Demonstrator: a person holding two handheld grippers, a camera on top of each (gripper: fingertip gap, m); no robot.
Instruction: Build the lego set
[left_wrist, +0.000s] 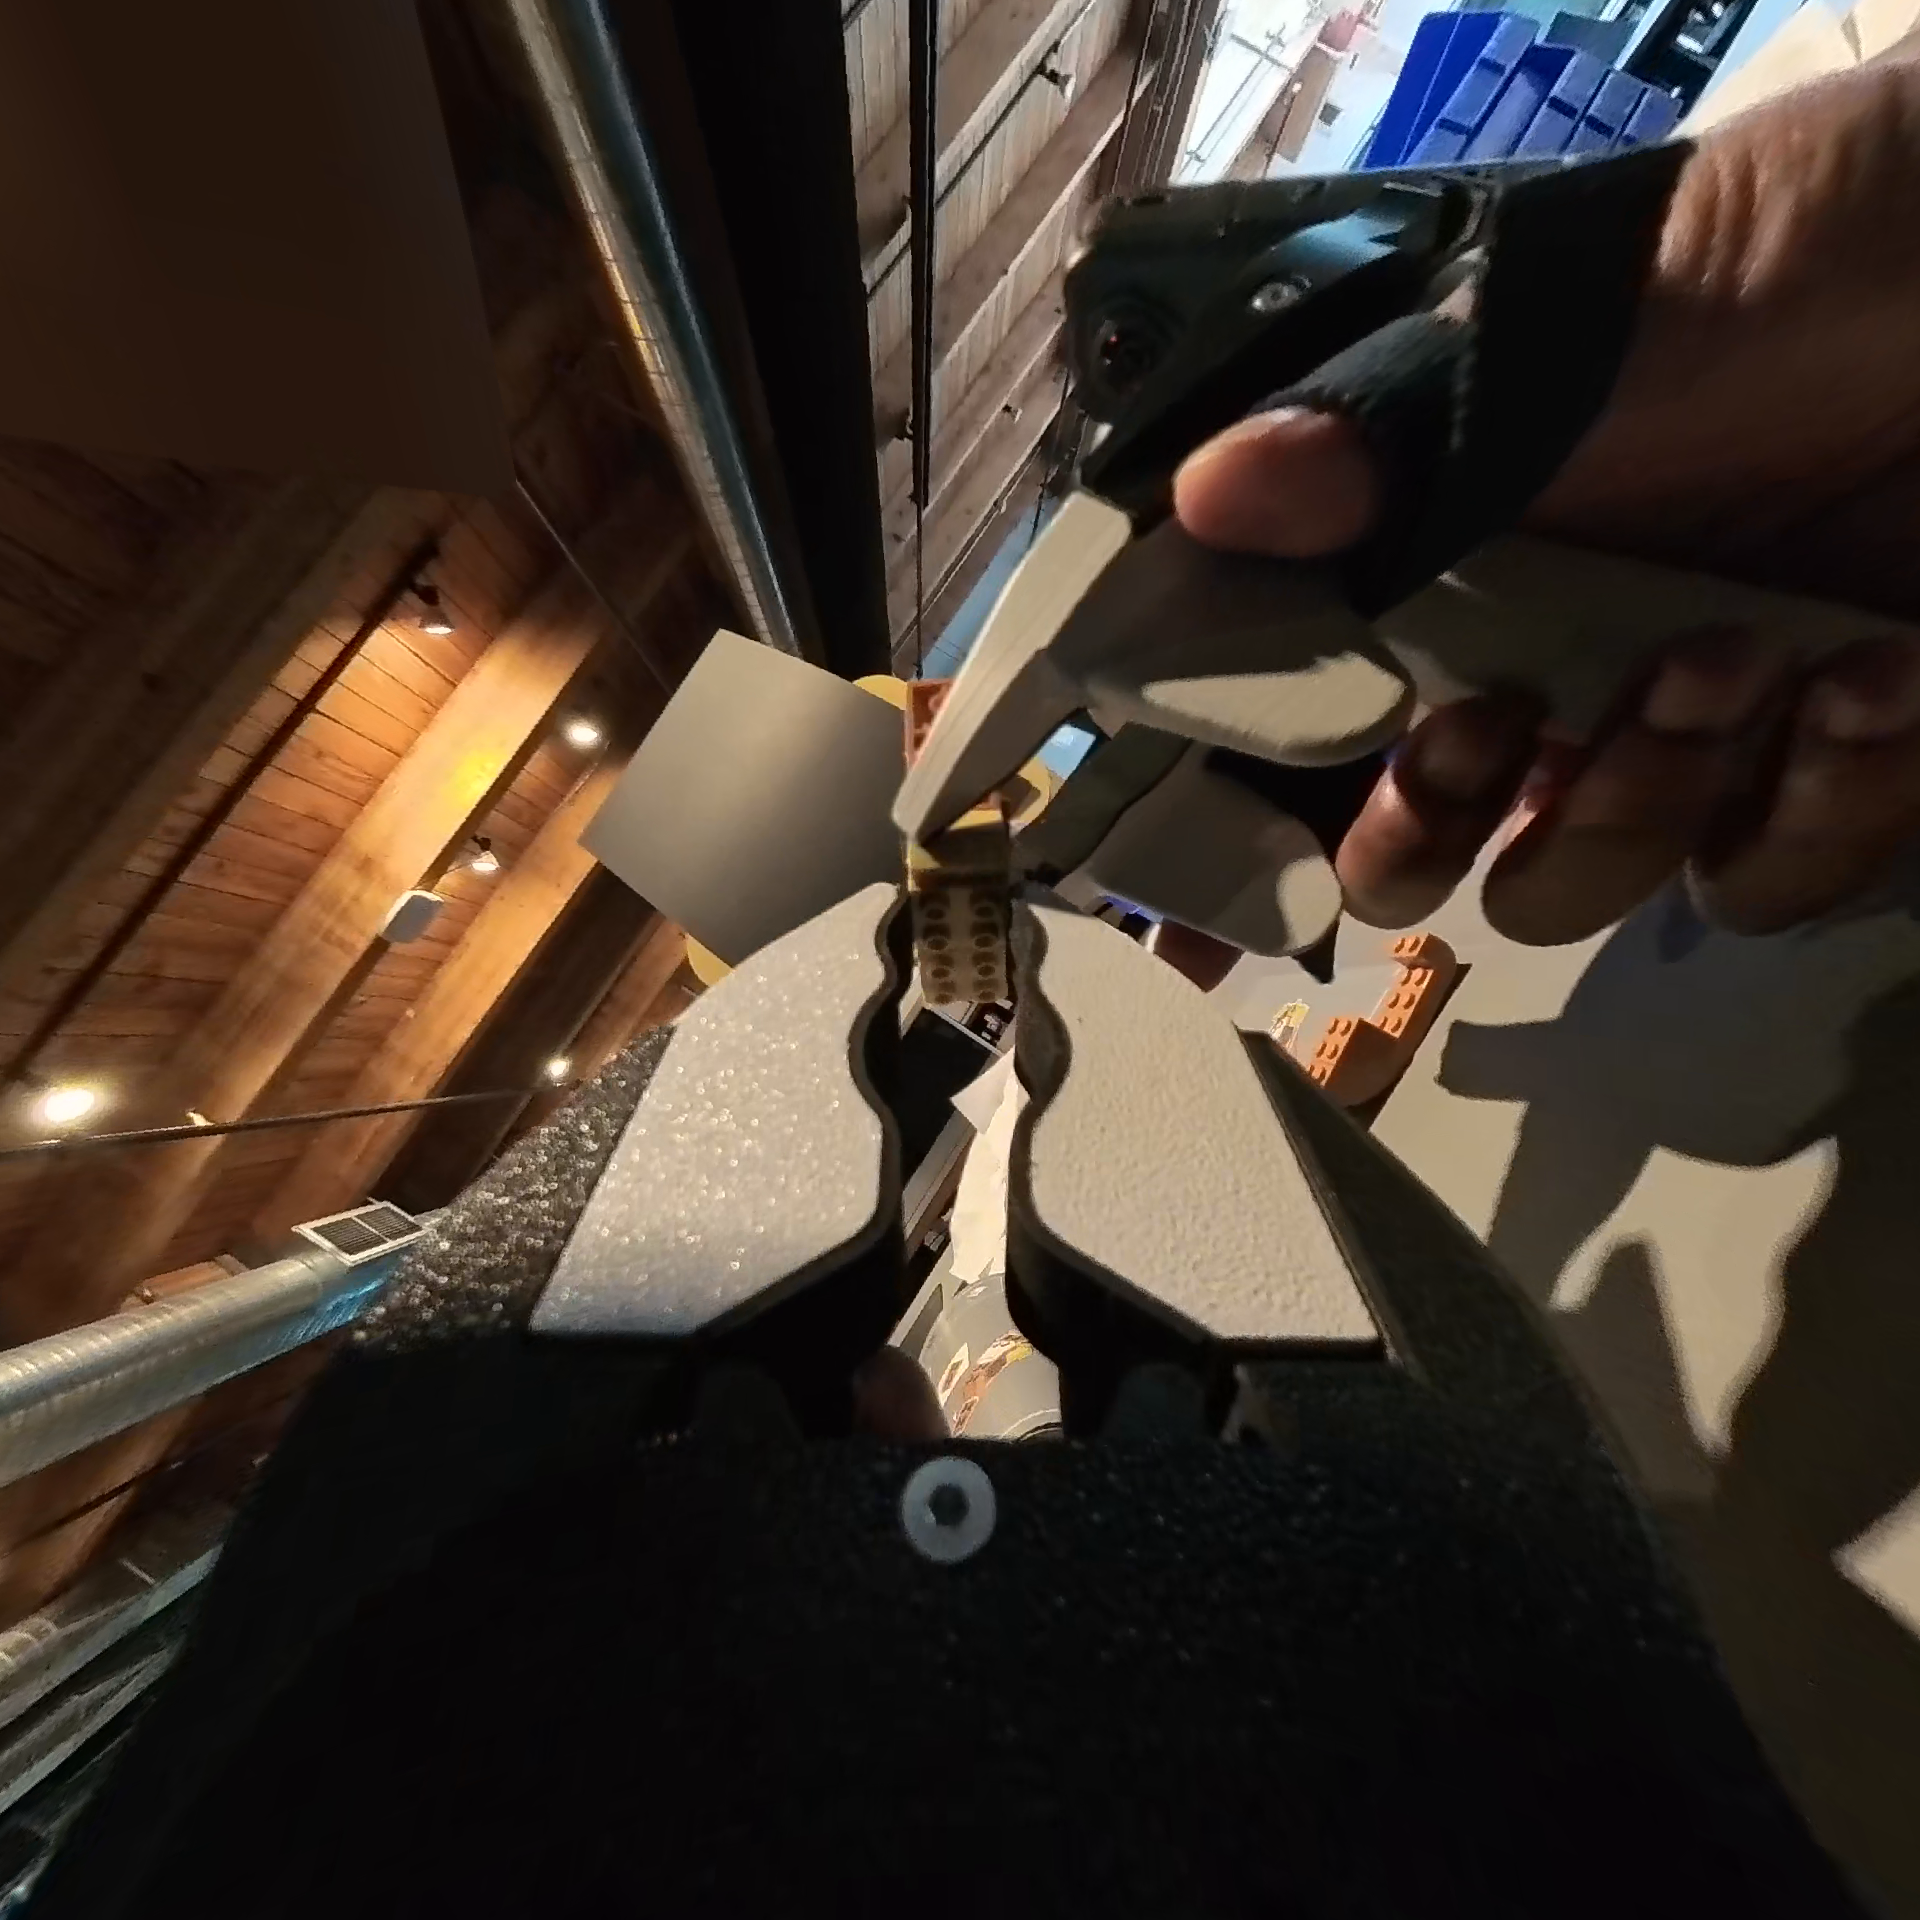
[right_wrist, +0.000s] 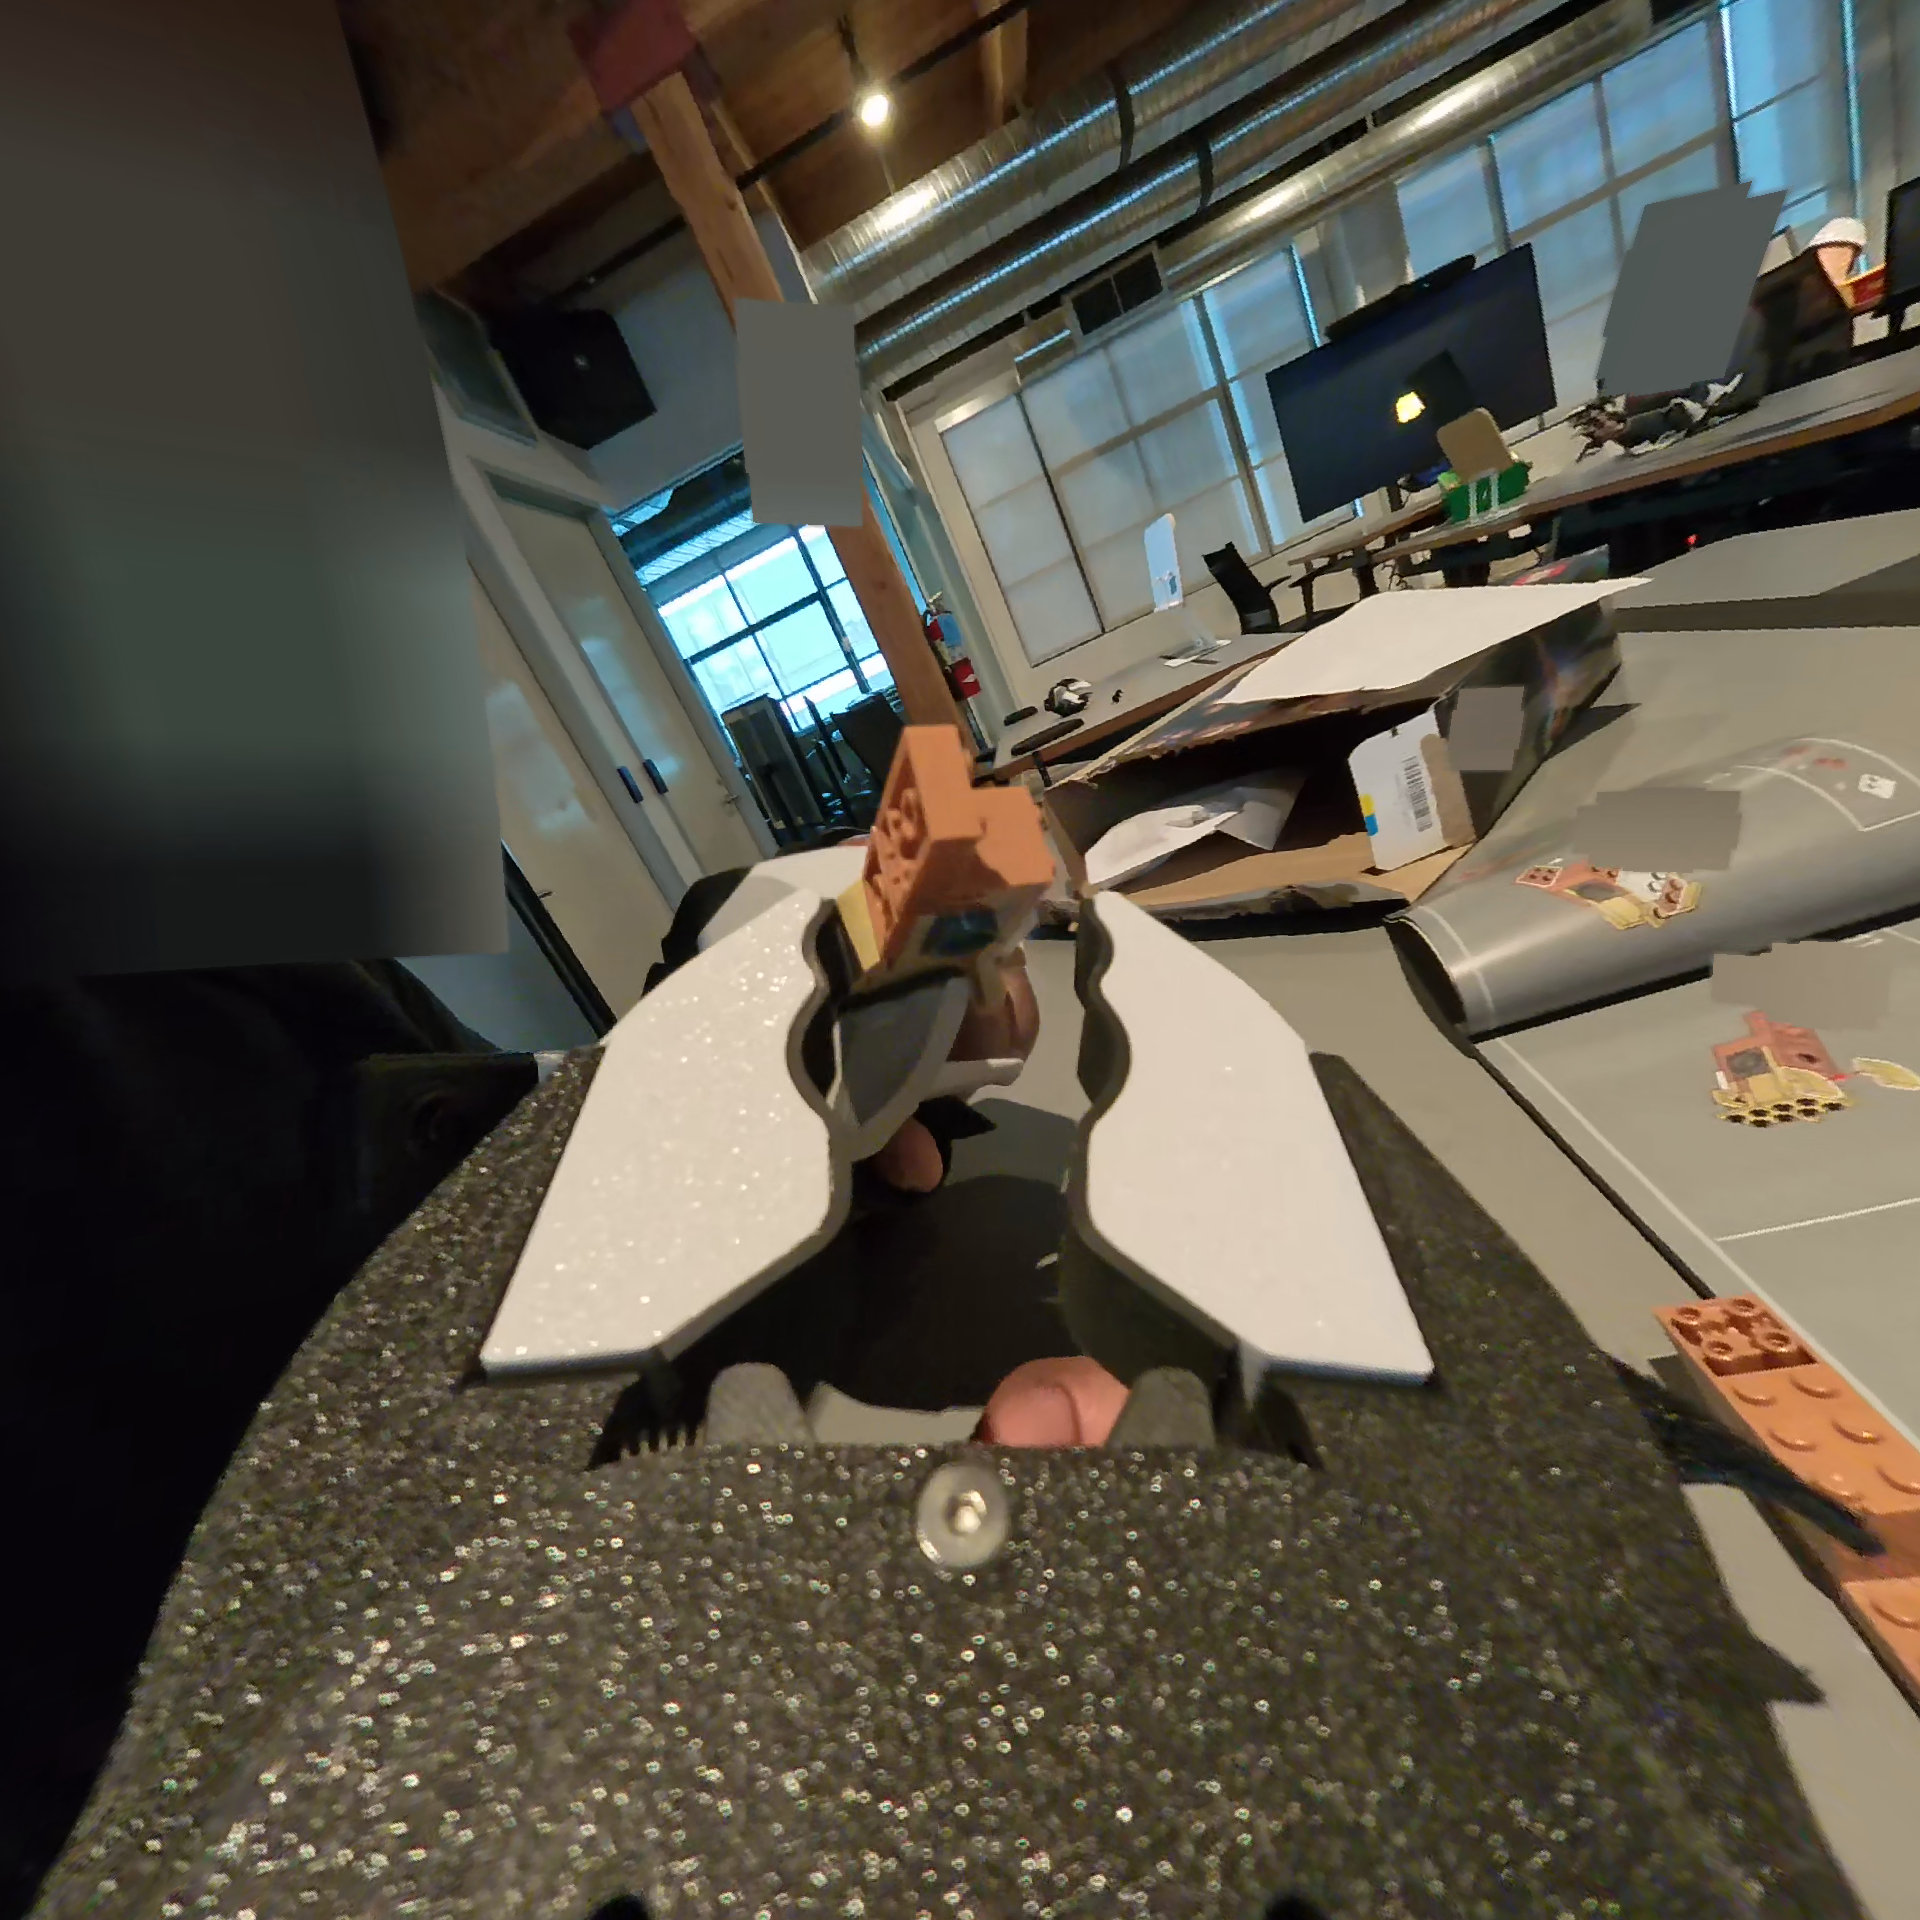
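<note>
Claws: left (left_wrist: 961, 940) pinches lego assembly (left_wrist: 961, 951), right (right_wrist: 956, 925) spread beside it.

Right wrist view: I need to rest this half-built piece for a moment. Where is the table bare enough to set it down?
Best is the bare table strip left of the instruction sheets, in front of the open cardboard box. More bare table lies beyond the box at far right. Crowded: the sheets, and the orange bricks at lower right.
</note>
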